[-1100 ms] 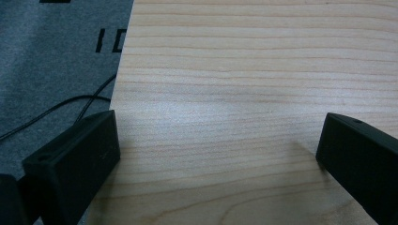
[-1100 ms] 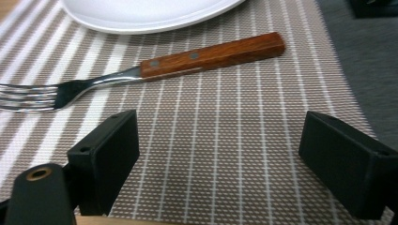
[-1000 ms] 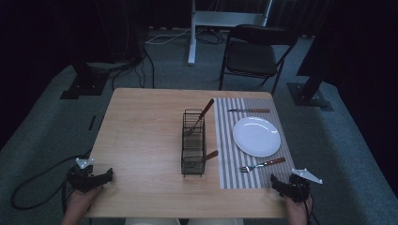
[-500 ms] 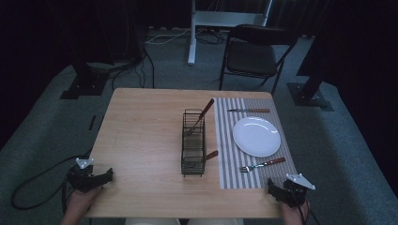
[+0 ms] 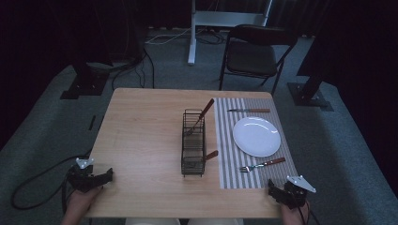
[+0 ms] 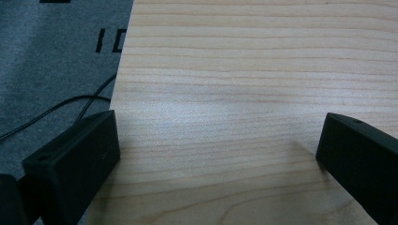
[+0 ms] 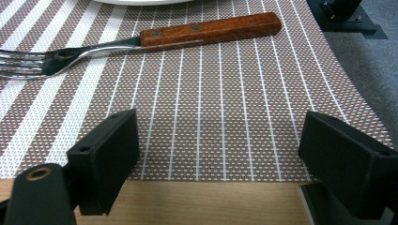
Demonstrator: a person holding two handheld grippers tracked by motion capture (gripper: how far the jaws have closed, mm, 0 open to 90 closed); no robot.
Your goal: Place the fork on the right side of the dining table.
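from the high view, the left gripper sits at the near left corner of the wooden table, held in a hand coming in from the bottom edge. the right gripper is at the near right corner, just past the near edge of the striped placemat. on that mat lie a white plate, a knife beyond it, and a wood-handled fork nearer — the fork is the thing closest to the right gripper, near but apart. a black wire caddy stands mid-table with two wooden handles poking out of it.

left gripper view: the left gripper has its jaws spread wide over bare wood at the table's edge, nothing between them, grey carpet alongside.

right gripper view: the right gripper has its jaws parted wide over the mat's near edge — empty. the fork lies crosswise beyond them, untouched, the plate's rim just behind it.
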